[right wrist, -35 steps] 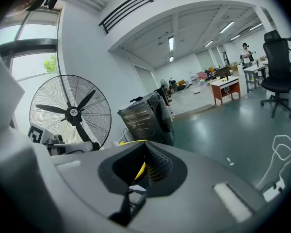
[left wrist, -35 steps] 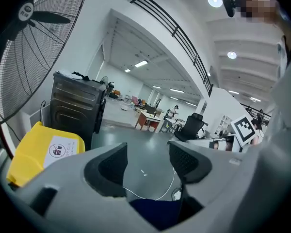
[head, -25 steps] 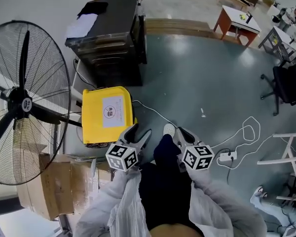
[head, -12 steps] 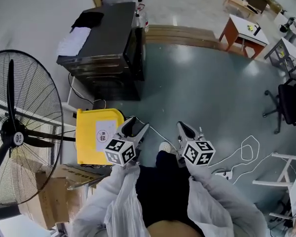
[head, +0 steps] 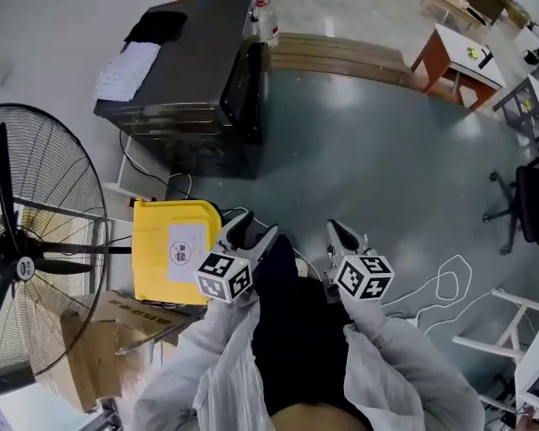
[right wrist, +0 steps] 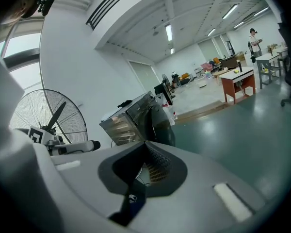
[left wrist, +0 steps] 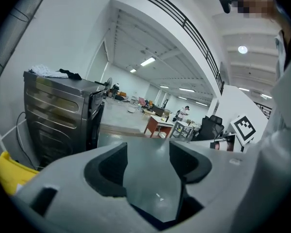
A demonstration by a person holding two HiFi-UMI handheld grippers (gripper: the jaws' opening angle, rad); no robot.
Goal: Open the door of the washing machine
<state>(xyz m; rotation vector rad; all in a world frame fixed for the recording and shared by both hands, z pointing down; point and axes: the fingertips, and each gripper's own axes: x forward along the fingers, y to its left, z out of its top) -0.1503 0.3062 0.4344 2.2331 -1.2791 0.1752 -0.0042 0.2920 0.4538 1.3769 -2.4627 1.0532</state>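
The washing machine (head: 184, 79) is a dark grey box at the upper left of the head view, with a black cloth and white paper on top. Its door (head: 250, 88) faces right and looks closed. It also stands at the left of the left gripper view, as the washing machine (left wrist: 58, 115), and mid-frame in the right gripper view, as the washing machine (right wrist: 136, 118). My left gripper (head: 251, 225) (left wrist: 148, 159) is open and empty, well short of the machine. My right gripper (head: 337, 232) (right wrist: 146, 147) is shut on nothing, beside my leg.
A yellow bin (head: 175, 245) sits just in front of my left gripper, with a big floor fan (head: 27, 259) and a cardboard box (head: 117, 330) to its left. A white cable (head: 431, 285) loops on the green floor at right. Farther right stand a table (head: 454, 52) and an office chair (head: 530, 205).
The view has shifted forward: the washing machine and yellow bin sit lower and nearer in frame, the fan has slid left. Both grippers keep the same pose by my body.
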